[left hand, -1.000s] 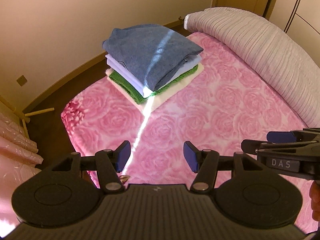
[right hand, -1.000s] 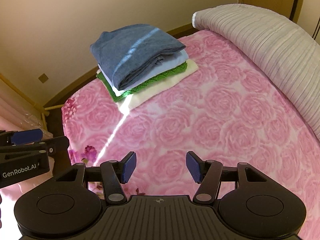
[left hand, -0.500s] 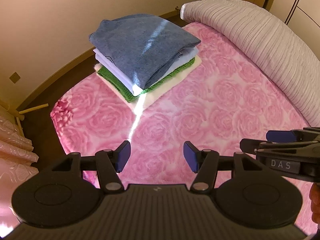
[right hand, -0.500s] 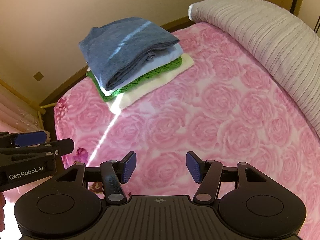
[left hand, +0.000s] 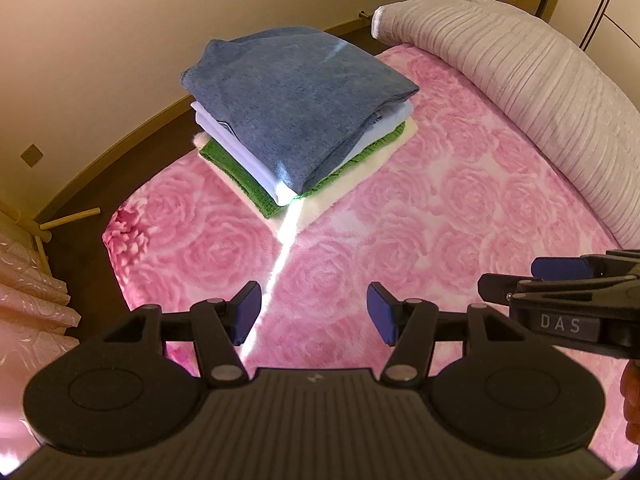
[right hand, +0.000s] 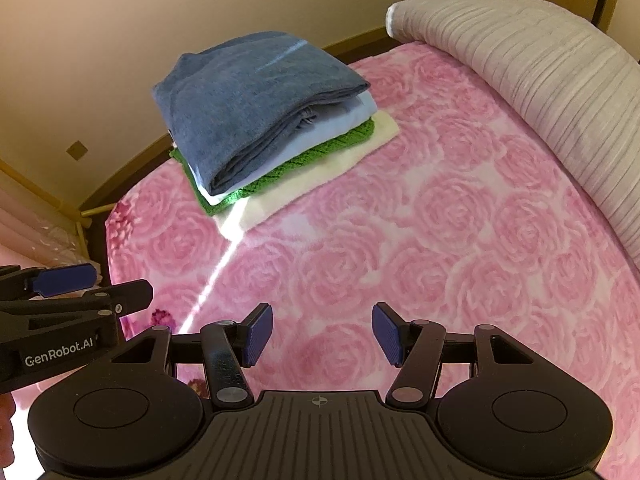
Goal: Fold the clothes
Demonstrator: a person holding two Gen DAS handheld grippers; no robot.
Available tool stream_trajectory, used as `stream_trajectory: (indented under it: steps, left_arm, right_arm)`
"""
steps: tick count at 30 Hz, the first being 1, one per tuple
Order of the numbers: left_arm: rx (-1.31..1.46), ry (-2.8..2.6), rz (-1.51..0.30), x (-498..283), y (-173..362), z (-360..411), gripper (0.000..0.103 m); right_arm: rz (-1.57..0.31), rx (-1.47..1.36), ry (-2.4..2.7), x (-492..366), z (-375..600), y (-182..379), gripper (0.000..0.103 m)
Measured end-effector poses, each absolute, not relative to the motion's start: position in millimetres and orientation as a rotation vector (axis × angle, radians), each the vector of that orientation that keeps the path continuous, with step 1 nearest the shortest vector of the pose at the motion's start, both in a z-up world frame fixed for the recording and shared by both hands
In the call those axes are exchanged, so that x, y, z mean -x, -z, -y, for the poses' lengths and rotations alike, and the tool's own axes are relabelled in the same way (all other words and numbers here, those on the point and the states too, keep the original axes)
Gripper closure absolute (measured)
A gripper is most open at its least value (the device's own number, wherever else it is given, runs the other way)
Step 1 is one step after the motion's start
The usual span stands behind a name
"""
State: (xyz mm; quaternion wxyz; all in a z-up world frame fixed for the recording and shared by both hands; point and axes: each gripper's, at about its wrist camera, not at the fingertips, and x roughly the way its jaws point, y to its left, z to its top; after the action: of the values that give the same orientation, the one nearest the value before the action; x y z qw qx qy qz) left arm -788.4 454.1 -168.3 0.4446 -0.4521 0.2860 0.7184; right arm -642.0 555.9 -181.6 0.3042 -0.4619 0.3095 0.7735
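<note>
Pink rose-patterned bed (left hand: 420,216) with a grey ribbed bolster (left hand: 532,92) along its far edge.
A folded stack sits near the bed's corner: blue top (left hand: 296,100) over white, green and cream layers. Left gripper (left hand: 314,312) and right gripper (right hand: 322,334) hover nearby, jaws apart, empty.

Two legible markings recorded. In the left wrist view, the letters "DAS" stand in pale capitals on a small grey plate on the side of the right gripper (left hand: 560,280), which enters from the right edge. In the right wrist view, the brand "GenRobot.AI" is printed in white on the black side of the left gripper (right hand: 116,292), which enters from the left edge. A small emblem sits on the ribbed housing at the bottom of each view; neither can be read as text. No other lettering or numbers legible
</note>
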Motion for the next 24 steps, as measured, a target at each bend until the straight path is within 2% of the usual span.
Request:
stream_trajectory:
  steps: [24]
  left_arm:
    - [1.049,-1.842,-0.668,799.2,150.7,-426.7,0.048]
  right_arm:
    - [-0.787,1.213,-2.059,654.1,-529.8,167.5,0.044]
